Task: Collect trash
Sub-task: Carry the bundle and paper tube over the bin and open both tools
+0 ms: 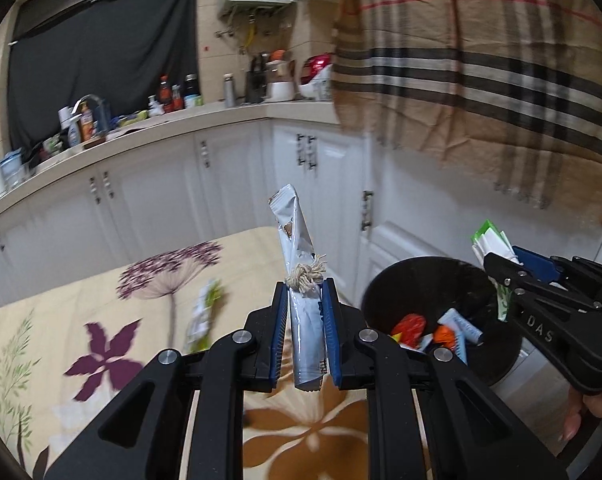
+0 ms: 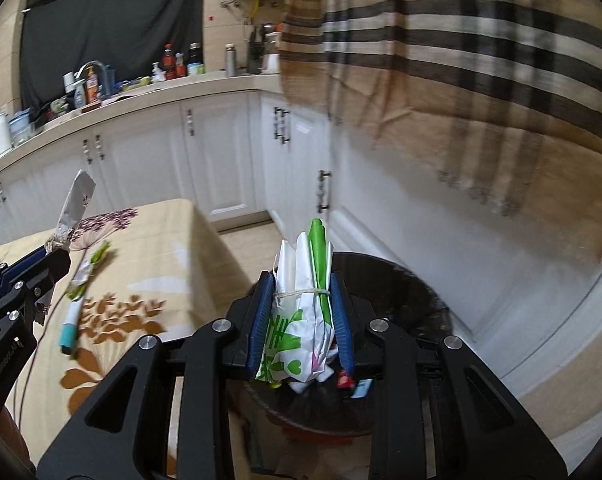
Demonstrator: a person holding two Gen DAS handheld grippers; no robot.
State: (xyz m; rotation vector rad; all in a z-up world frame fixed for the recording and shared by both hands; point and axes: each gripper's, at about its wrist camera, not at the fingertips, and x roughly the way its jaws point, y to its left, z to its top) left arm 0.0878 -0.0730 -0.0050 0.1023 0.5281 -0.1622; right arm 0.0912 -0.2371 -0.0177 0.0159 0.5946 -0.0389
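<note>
My left gripper (image 1: 305, 292) is shut on a long silver wrapper (image 1: 297, 240) with a frayed string knot at the fingertips; it stands upright above the table's right edge. From the right wrist view the same silver wrapper (image 2: 75, 204) shows at the left. My right gripper (image 2: 303, 280) is shut on a folded green-and-white bag (image 2: 301, 320) tied with a rubber band, held over the black bin (image 2: 421, 304). The left wrist view shows that bin (image 1: 385, 292) to the right, with red, orange and blue wrappers inside, and the right gripper (image 1: 497, 268) over its rim.
The table wears a beige flowered cloth (image 1: 101, 312); a green-white wrapper (image 2: 85, 272) and a teal-capped tube (image 2: 69, 332) lie on it. White cabinets (image 1: 229, 184) and a cluttered counter (image 1: 101, 120) stand behind. A plaid cloth (image 1: 481, 60) hangs at the upper right.
</note>
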